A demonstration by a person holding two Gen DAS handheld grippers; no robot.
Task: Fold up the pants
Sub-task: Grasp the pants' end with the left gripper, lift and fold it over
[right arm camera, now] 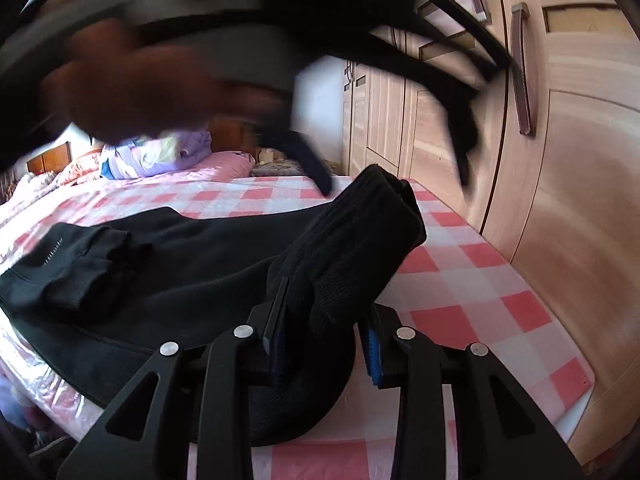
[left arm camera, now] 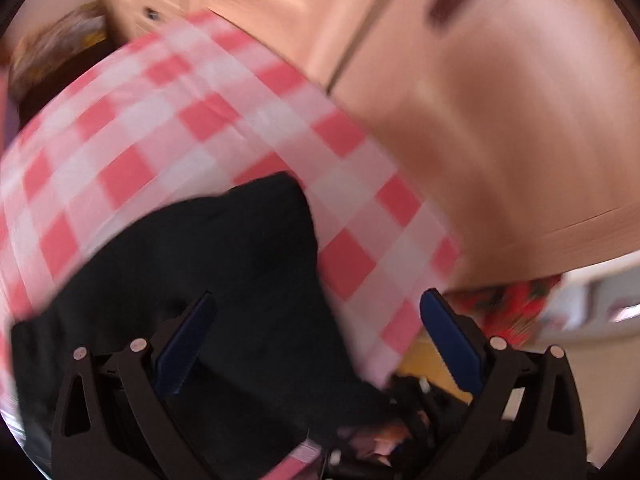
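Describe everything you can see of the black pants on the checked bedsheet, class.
The black knit fabric pants lie spread across the pink-and-white checked bedsheet, soft and matte. One ribbed cuff rests folded back on the left. Another ribbed end is raised, bunched between the right gripper fingers, which are closed on it. In the left wrist view, the left gripper is open above the cloth.

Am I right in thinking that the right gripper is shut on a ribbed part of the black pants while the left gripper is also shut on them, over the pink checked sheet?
Not quite: the left gripper is open, its fingers wide apart with nothing between them, as the left wrist view shows. The rest stands: the right gripper is shut on a ribbed part of the black pants over the pink checked sheet.
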